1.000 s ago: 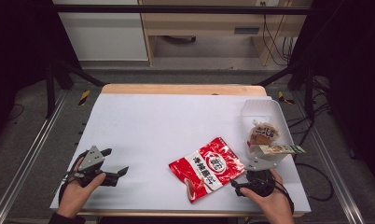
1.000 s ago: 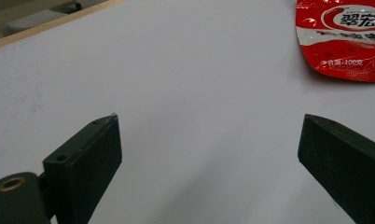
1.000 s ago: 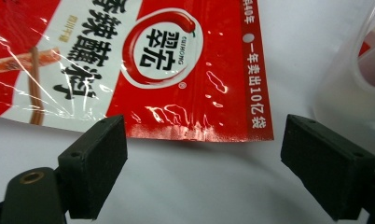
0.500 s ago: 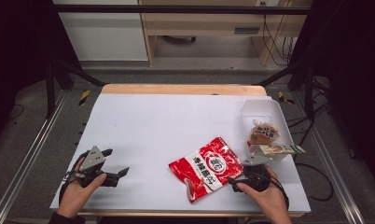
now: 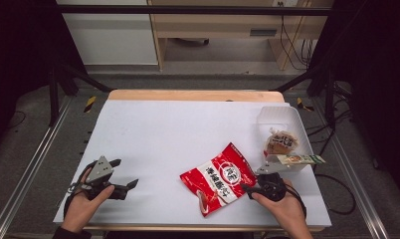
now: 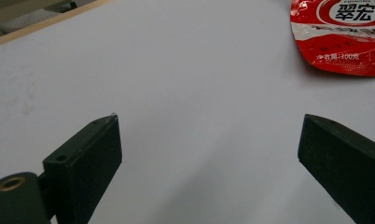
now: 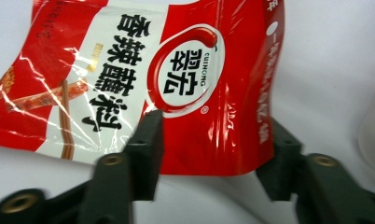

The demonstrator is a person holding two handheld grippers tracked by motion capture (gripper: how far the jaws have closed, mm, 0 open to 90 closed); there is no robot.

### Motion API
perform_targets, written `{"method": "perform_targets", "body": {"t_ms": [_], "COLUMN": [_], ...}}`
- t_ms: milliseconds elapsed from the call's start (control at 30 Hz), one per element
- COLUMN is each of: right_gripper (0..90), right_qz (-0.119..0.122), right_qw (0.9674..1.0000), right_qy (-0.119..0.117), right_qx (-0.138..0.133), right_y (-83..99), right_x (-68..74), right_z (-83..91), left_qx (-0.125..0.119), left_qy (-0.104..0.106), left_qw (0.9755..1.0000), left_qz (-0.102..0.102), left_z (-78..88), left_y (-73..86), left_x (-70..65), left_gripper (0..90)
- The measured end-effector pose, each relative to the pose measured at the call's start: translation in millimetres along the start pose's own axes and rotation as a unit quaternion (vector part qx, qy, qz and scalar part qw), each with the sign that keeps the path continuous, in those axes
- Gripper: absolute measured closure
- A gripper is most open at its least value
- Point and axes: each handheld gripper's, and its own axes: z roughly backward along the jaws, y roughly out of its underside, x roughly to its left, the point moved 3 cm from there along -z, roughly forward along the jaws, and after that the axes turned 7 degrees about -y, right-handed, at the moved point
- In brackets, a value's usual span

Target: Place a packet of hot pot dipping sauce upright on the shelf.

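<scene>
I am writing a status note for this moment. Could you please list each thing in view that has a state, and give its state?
Red snack bag: sealed, lying flat on the table, its edge between the right fingers.
Right gripper: fingers just been closing around the bag edge; firm grip not clear.
Left gripper: open, nothing between its fingers.
Clear container: open, a wrapped snack inside.
Long packet: lying across the container's near rim.

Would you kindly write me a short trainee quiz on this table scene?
1. True or false: the left gripper has its jaws open.
2. Which gripper is at the red pouch? A left, B right.
3. What lies across the clear tub's rim?
Key: 1 true, over bare table. 2 B; the right gripper has just been closing its jaws, with the pouch's edge between them. 3 a stick packet.
</scene>
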Motion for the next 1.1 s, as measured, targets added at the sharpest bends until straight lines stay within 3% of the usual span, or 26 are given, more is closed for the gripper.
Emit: {"method": "perform_targets", "body": {"t_ms": [100,133,200,267,367,667,700,867,933,1100], "right_gripper": [66.8,66.8,79.2,81.9,88.9,90.0,90.0,90.0,90.0,90.0], "right_qz": [0.005,0.005,0.034,0.038,0.064,0.122,0.138,0.162,0.181,0.206], "right_qw": [1.0,1.0,0.9993,0.9991,0.9978,0.992,0.9898,0.9862,0.9828,0.9779], "right_qy": [0.007,0.007,0.015,0.016,0.015,0.03,0.032,0.03,0.027,0.017], "right_qx": [0.003,0.003,0.006,0.007,0.013,0.003,-0.001,-0.018,-0.024,-0.033], "right_y": [-4.2,-4.2,-10.8,-13.3,-24.5,-60.7,-72.8,-93.2,-107.1,-124.5], "right_x": [2.0,2.0,5.0,6.4,10.5,21.0,24.8,31.5,37.2,45.9], "right_z": [-1.8,-1.8,-2.2,-2.2,-4.1,-5.3,-6.5,-6.6,-7.4,-12.5], "left_qx": [0.0,0.0,0.0,-0.001,-0.001,0.0,0.002,0.005,0.007,0.018], "left_qy": [0.0,0.0,0.001,0.002,0.002,0.008,0.012,0.02,0.024,0.037], "left_qw": [1.0,1.0,1.0,1.0,1.0,1.0,0.9999,0.9998,0.9997,0.9989], "left_qz": [0.0,0.0,0.0,0.0,-0.001,0.005,0.003,0.003,-0.003,-0.021], "left_z": [-0.1,-0.1,-0.1,0.0,0.1,0.1,0.4,0.3,0.9,-4.7], "left_y": [0.0,0.0,-0.2,-0.4,-0.5,-0.8,-1.3,-4.9,-9.0,-24.8], "left_x": [0.6,0.6,0.0,-0.2,-0.2,-0.1,-0.9,-3.0,-4.1,-8.6], "left_gripper": [6.0,6.0,5.9,6.0,6.1,6.5,6.5,7.1,7.1,7.4]}}
